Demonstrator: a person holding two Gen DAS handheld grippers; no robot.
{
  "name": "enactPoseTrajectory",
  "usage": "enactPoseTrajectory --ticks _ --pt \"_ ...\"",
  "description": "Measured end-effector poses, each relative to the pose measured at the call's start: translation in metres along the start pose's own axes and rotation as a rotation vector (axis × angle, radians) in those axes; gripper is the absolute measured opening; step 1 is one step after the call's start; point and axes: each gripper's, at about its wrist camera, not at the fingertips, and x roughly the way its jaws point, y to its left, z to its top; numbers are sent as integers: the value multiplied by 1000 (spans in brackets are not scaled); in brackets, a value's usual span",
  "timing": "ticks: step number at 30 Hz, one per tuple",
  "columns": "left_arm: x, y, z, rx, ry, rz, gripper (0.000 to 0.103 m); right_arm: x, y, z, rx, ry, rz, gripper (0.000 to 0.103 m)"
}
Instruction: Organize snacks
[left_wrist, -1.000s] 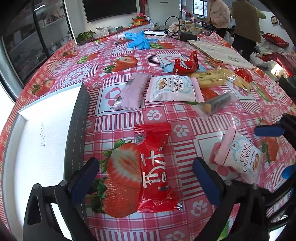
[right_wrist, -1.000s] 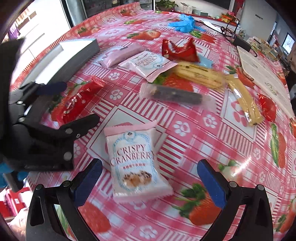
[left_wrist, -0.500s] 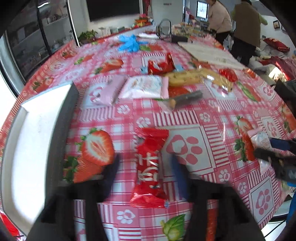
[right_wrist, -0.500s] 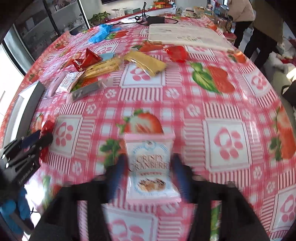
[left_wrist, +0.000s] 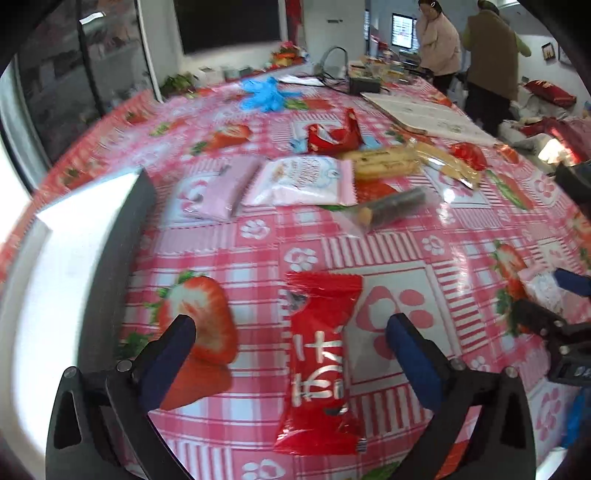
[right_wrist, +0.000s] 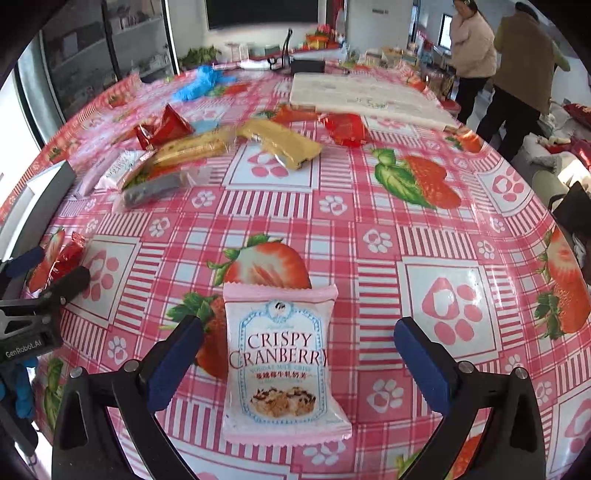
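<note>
Left claw (left_wrist: 290, 349) opening, pads spread wide either side of the red packet (left_wrist: 319, 363), touching neither side of it; packet flat on the bench (left_wrist: 461, 236). Likely light, crinkly, slippery film: best pinched across the narrow middle. Right claw (right_wrist: 295, 349) opening too, straddling the Crispy Cranberry pouch (right_wrist: 282, 363) without contact. Probably soft, puffy, brittle inside: gentle squeeze at mid-width.

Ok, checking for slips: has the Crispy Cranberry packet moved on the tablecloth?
Yes. The Crispy Cranberry packet slid right, off the paw-print square onto the printed strawberry.
</note>
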Motion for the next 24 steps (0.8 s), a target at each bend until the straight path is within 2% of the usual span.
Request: enactPoseTrajectory --ticks 3,24 --pt "1 1 0 1 -3 -11 103 -4 -1 -9 -5 -65 3 103" --pt "1 -1 -3 -8 -13 0 103 -4 0 -9 -2 -68 2 103"
